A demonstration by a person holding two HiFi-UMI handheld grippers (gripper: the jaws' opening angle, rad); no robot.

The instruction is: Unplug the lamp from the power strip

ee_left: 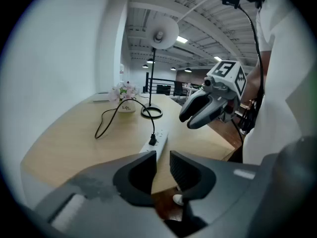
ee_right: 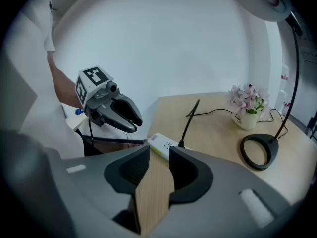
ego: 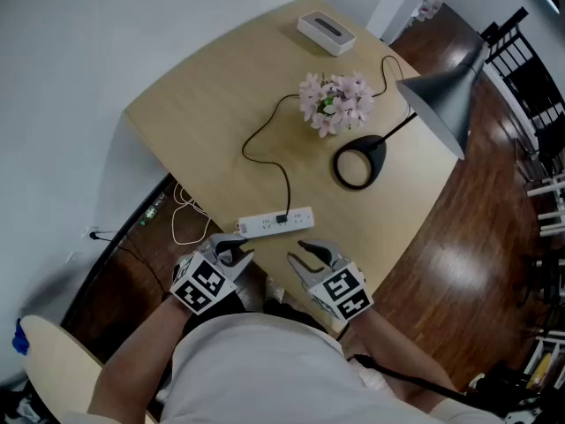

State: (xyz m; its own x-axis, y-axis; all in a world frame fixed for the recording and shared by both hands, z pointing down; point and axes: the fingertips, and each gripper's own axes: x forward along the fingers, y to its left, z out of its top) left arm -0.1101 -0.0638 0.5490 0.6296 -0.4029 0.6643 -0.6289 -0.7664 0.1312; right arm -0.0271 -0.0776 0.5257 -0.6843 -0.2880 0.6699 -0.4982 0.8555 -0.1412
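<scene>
A white power strip (ego: 275, 222) lies near the table's front edge with the lamp's black plug (ego: 282, 218) in it. The black cord (ego: 256, 144) loops back past the flowers to the lamp's ring base (ego: 359, 162); its grey shade (ego: 441, 104) hangs above. My left gripper (ego: 237, 247) hovers just in front of the strip's left end, jaws slightly apart and empty. My right gripper (ego: 297, 251) hovers in front of its right end, also open and empty. The left gripper view shows the strip (ee_left: 159, 139) and plug (ee_left: 153, 141) beyond the left gripper (ee_left: 163, 157). The strip (ee_right: 162, 143) lies past the right gripper (ee_right: 159, 155).
A pot of pink flowers (ego: 335, 102) stands mid-table and a white box (ego: 326, 32) at the far edge. White cables (ego: 187, 219) hang off the table's left side over the wooden floor. A black rack (ego: 530, 69) stands at far right.
</scene>
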